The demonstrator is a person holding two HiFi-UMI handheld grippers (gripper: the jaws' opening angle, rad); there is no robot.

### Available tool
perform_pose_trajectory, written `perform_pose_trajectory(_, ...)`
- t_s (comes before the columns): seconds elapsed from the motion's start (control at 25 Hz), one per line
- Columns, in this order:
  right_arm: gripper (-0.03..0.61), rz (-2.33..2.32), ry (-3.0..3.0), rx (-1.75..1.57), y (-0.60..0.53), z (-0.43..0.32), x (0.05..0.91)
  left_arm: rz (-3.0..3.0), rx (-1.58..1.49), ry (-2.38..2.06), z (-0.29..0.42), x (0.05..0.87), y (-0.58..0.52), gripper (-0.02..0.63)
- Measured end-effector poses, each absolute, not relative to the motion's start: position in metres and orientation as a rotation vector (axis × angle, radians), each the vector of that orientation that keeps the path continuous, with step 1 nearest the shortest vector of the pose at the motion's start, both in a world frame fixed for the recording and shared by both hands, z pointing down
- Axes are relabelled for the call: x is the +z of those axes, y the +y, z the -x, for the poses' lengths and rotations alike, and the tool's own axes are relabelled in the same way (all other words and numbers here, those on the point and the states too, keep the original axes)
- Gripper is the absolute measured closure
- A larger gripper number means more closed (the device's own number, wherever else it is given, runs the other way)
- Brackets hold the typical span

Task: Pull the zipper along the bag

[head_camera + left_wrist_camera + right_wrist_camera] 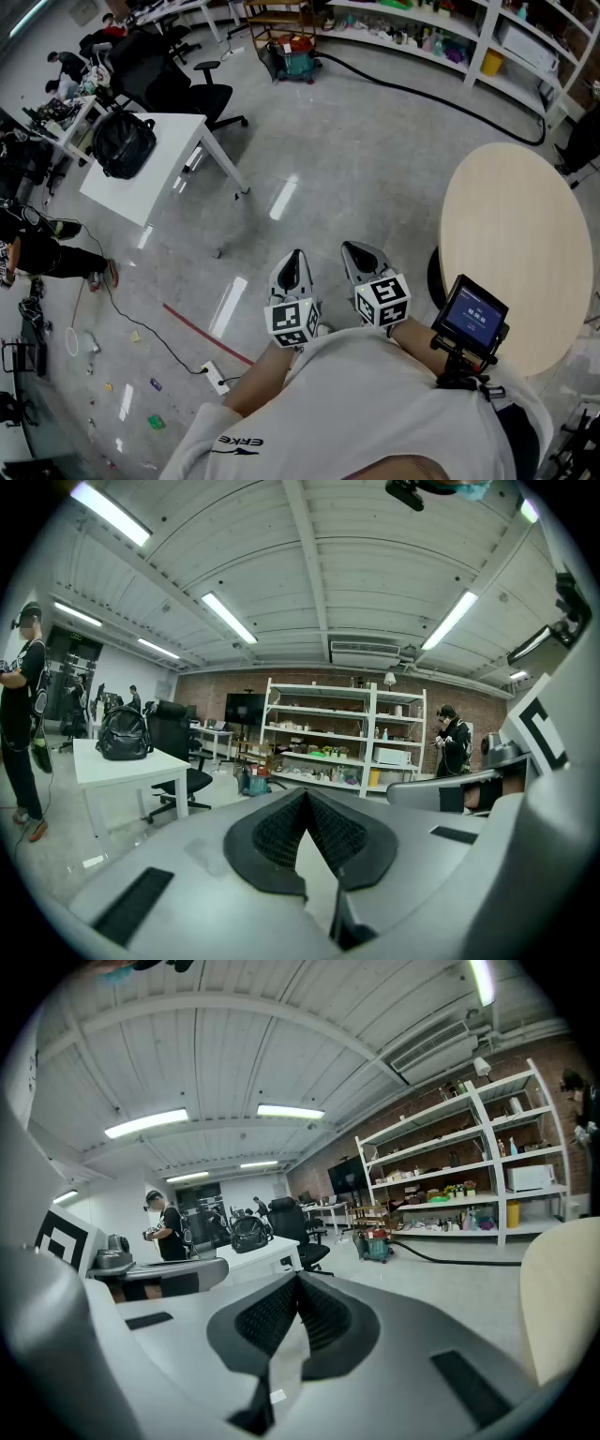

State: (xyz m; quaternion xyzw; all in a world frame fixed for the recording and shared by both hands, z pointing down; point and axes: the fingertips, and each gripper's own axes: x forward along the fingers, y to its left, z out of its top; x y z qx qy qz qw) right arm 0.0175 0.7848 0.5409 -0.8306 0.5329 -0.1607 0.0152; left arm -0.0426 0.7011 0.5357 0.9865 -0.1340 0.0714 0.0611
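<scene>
Checked left gripper (294, 255): pressed together, tips touching, nothing pinched. Checked right gripper (352, 249): same, pressed together, nothing between the pads. Held both side by side close to the chest, over the floor (356, 178), tips pointed away from the body.

Spotted bag (122, 142), black, on the white desk (173, 155), at its far-left corner and bulging over the left edge. Well apart from both grippers, no contact. Could not make out the zipper in any view.

Noted black chair (202, 94) just beyond the desk's far edge. Noted round table (516, 234) just to the right of right gripper. Saw small lit screen (473, 314) mounted by the right forearm, near the round table's edge. Saw shelves (422, 33) along the far wall, with a black hose (422, 94) lying on the floor in front of them. Saw several people standing or seated past the desk's left side.
</scene>
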Motion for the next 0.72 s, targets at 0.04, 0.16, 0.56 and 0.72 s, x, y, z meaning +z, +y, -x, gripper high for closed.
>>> perform_pose_trajectory(0.04, 0.575, 2.583, 1.655, -0.502, 0.7853, -0.018, 0.5411, -2.984, 0.216, -0.405, 0.0421, 0.5358, 0.7015, 0.611)
perform_pose_trajectory(0.16, 0.575, 2.578, 1.647, -0.504, 0.7867, -0.0206, 0.5423, -2.982, 0.215, -0.404, 0.0399, 0.537, 0.7022, 0.611)
perform_pose_trajectory(0.56, 0.575, 2.567, 1.631, -0.507, 0.788, -0.0244, 0.544, -2.967, 0.219, -0.405, 0.0369, 0.5418, 0.7036, 0.611)
perform_pose_trajectory(0.72, 0.575, 2.569, 1.63, -0.509, 0.7825, -0.024, 0.5441, -2.963, 0.218, -0.409, 0.0383, 0.5424, 0.6979, 0.611)
